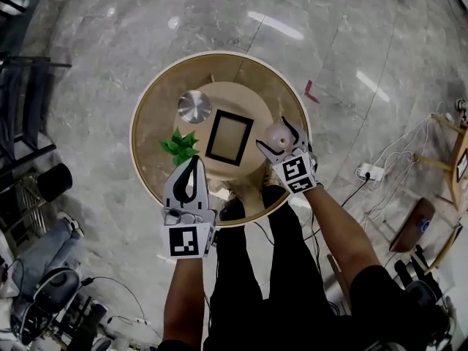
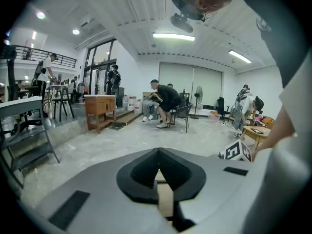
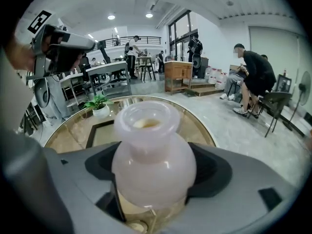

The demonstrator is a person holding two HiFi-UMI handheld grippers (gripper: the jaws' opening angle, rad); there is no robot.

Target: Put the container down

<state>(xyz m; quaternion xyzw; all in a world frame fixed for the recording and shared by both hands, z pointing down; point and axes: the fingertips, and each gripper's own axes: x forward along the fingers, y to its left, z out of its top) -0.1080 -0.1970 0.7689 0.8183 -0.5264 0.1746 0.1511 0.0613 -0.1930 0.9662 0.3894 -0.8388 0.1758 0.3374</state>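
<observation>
Container upright, mouth up, gripped at its belly by right gripper over the table's right edge, base contact unclear; left gripper closed, empty, at the near edge, farther off.

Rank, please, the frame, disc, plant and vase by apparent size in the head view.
1. the frame
2. the disc and the plant: about alike, not ranked
3. the vase, though the right gripper partly hides it
</observation>
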